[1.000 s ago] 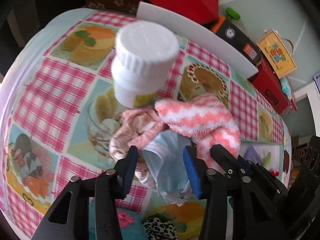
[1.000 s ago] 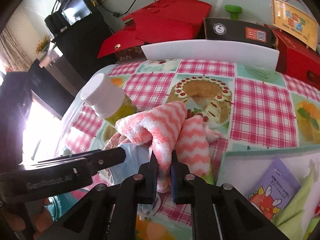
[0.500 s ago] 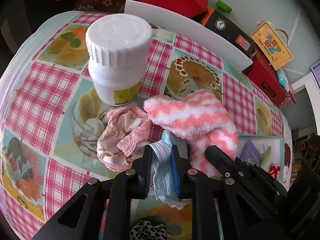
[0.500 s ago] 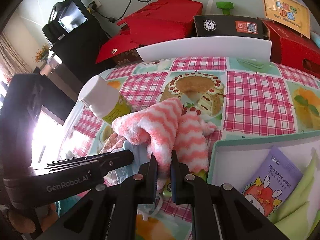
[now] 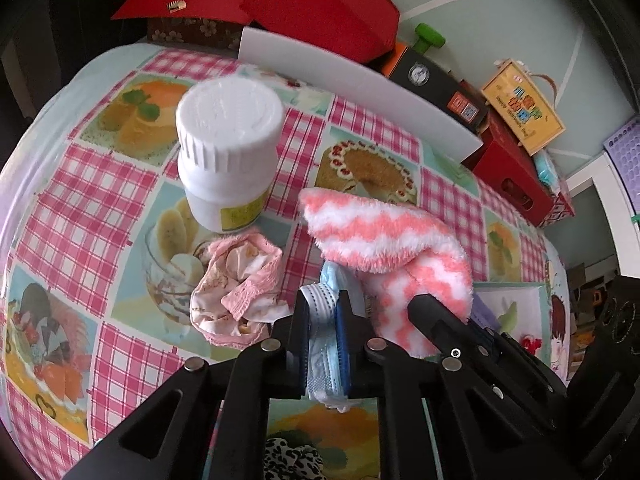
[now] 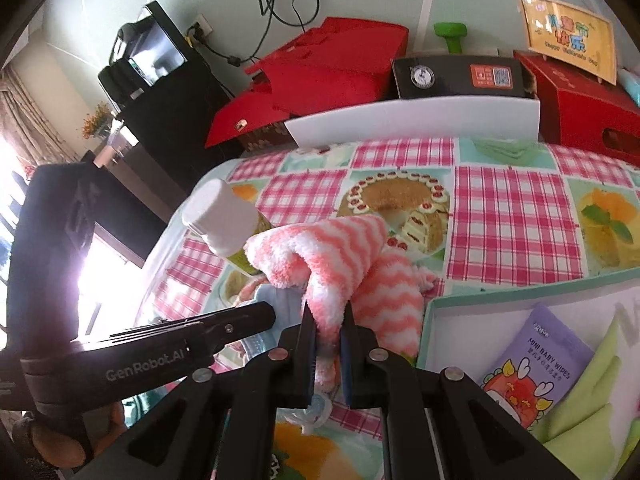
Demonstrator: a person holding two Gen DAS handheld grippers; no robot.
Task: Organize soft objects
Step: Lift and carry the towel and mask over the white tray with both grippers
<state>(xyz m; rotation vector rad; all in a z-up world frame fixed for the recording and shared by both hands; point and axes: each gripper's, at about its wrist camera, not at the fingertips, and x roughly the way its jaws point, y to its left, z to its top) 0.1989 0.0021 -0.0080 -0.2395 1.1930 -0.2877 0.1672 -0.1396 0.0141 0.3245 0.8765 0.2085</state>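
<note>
Pink-and-white sock: a fluffy zigzag-striped pink-and-white sock [image 6: 340,256] lies folded over itself near the middle of the desk [image 6: 516,216], which wears a pink-check cloth printed with cakes and fruit; its lower end hangs down between the right jaws.
Face mask: a pale blue pleated face mask [image 5: 326,320] with a white stitched band sits bunched just left of the sock, toward the near edge of the desk.
Left hand-held gripper: the left hand-held gripper [image 5: 323,334] has just been closing and is clenched on the face mask, the fabric pinched between its blue pads.
Right hand-held gripper: the right hand-held gripper [image 6: 327,342] is clamped on the sock's lower end.
Pink cloth: a crumpled pale pink printed cloth with a frilled edge [image 5: 236,296] rests left of the mask, touching it.
Bottle: a white plastic bottle with a ribbed screw cap and a yellow label [image 5: 228,152] stands upright behind the pink cloth.
Box: a shallow white box with a teal rim [image 6: 480,300] sits at the right of the desk, holding a purple pack of baby wipes [image 6: 548,360] and green folded cloth [image 6: 592,412].
Hard to make out: the mask's lower part is hidden behind the left jaws; a leopard-print item [image 5: 288,460] at the near edge is cut off by the gripper body; the box runs out of frame at the right; the sock's toe end is hidden by the right jaws.
</note>
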